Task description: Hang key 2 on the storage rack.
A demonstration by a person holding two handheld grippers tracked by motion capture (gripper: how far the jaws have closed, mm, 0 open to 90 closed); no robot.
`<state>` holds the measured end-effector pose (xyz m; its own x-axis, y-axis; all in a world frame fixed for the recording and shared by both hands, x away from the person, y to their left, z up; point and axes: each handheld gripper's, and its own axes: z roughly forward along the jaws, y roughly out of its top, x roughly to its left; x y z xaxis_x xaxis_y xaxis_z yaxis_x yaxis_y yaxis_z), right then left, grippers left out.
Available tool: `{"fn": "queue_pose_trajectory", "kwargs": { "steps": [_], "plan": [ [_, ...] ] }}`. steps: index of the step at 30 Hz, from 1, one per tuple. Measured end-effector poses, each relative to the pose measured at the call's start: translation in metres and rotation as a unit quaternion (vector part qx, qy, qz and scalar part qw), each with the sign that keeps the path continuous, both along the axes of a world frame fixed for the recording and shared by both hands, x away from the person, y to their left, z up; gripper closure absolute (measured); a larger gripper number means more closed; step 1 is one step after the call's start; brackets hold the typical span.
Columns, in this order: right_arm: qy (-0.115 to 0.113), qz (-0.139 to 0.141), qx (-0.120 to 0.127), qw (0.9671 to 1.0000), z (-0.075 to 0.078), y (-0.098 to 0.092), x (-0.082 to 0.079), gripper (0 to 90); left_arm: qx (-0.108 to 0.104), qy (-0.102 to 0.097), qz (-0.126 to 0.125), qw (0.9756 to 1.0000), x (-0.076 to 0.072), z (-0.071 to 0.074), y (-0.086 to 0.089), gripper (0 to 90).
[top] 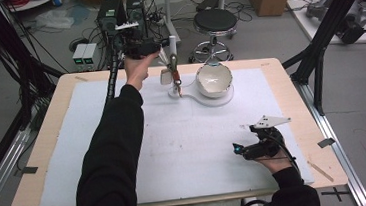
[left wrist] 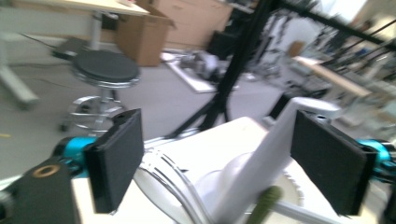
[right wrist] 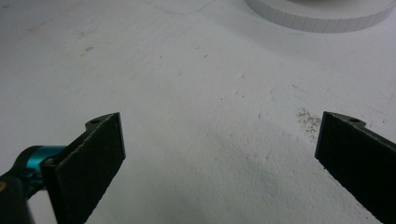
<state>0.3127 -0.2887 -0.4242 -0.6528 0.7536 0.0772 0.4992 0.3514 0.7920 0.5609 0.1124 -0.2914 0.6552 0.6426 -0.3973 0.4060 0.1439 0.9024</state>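
Jaws of the left hand-held gripper (top: 162,52) stand wide, a white utensil handle (left wrist: 275,144) loose between them, just left of the white bowl (top: 214,80). The right hand-held gripper (right wrist: 219,154) gapes empty nearer the counter's (top: 48,140) front.

Bowl (top: 213,79) looks glossy glazed ceramic; the white mat (top: 185,148) under it is matt, slightly rough foam. Counter (top: 52,119) edge is pale wood, right tool (right wrist: 219,154) pads matt black rubber.

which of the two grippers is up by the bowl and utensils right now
The left gripper, at the table's far edge beside the white bowl, jaws open around a white utensil handle. The right gripper sits near the front edge.
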Motion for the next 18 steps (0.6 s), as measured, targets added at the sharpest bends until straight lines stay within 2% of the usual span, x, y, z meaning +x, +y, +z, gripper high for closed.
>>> {"fn": "queue_pose_trajectory", "kwargs": {
  "steps": [1, 2, 5, 9, 14, 18],
  "plan": [
    [0.0, 0.0, -0.001, 1.0, -0.001, 0.0, 0.001, 0.7, -0.006, 0.006, -0.007, 0.9999, 0.001, -0.001, 0.001, 15.3],
    [0.0, -0.002, -0.002, 1.0, -0.001, 0.0, 0.001, 0.7, -0.004, 0.011, -0.01, 0.9999, 0.001, -0.001, 0.002, 12.3],
    [0.004, -0.004, -0.001, 1.0, -0.001, -0.001, 0.001, 0.7, 0.031, 0.011, -0.011, 0.9994, -0.002, -0.003, 0.003, 4.9],
    [0.0, -0.005, 0.001, 1.0, -0.001, -0.003, 0.001, 0.7, 0.053, 0.012, -0.01, 0.9984, -0.01, -0.004, 0.006, 1.7],
    [0.003, -0.007, 0.0, 1.0, -0.001, -0.003, 0.0, 0.7, 0.054, 0.004, -0.008, 0.9985, -0.019, -0.005, 0.012, 1.6],
    [0.004, -0.007, 0.0, 1.0, -0.001, -0.003, 0.001, 0.7, 0.072, -0.004, -0.012, 0.9973, -0.026, -0.004, 0.015, 1.6]
  ]
}}
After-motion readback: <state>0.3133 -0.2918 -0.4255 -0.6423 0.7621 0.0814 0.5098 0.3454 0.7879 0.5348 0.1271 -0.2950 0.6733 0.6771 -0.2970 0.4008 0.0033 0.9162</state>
